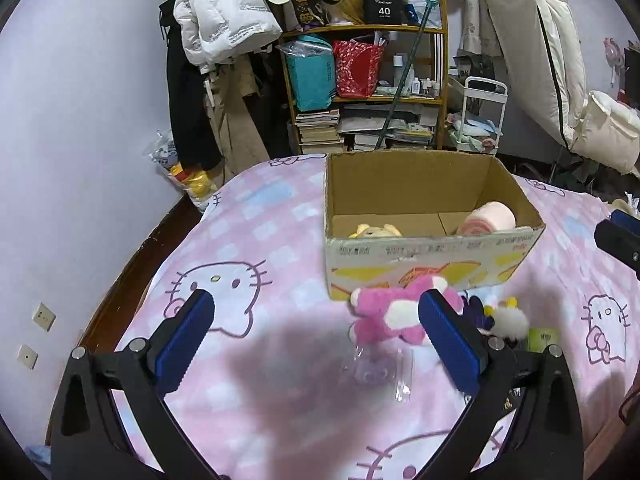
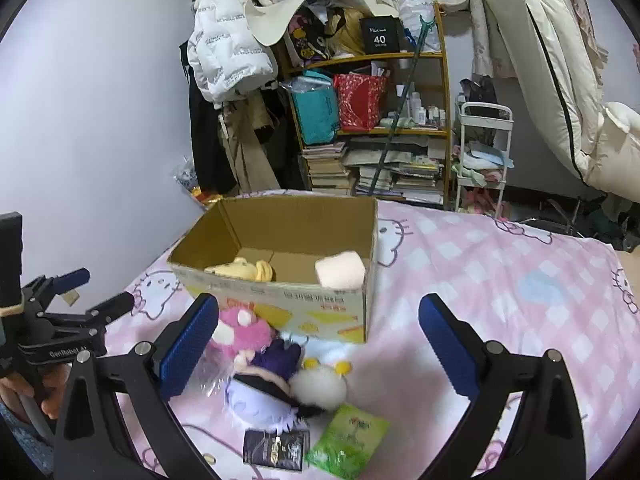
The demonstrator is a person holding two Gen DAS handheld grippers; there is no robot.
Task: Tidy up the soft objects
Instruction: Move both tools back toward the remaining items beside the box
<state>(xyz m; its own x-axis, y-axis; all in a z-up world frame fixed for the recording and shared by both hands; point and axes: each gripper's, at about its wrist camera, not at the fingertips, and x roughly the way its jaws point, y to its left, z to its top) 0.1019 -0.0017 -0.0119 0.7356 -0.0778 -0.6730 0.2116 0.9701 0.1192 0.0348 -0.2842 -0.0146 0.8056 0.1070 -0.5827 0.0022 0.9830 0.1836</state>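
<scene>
An open cardboard box (image 1: 432, 268) (image 2: 280, 304) stands on the pink Hello Kitty bedspread (image 1: 256, 240). Inside lie a yellow plush (image 1: 374, 231) (image 2: 244, 269) and a pink rolled soft item (image 1: 490, 218) (image 2: 340, 272). In front of the box lie a pink plush (image 1: 390, 314) (image 2: 240, 332), a purple plush (image 2: 264, 384) and a white fluffy plush (image 1: 508, 320) (image 2: 320, 388). My left gripper (image 1: 316, 336) is open and empty, just before the pink plush. My right gripper (image 2: 318, 340) is open and empty above the plush pile.
A clear plastic bag (image 1: 380, 372) lies near the pink plush. A green packet (image 2: 348, 440) and a dark packet (image 2: 276, 446) lie by the pile. A cluttered shelf (image 1: 364, 80), hanging coats (image 1: 216, 24) and a white cart (image 1: 480, 116) stand behind the bed.
</scene>
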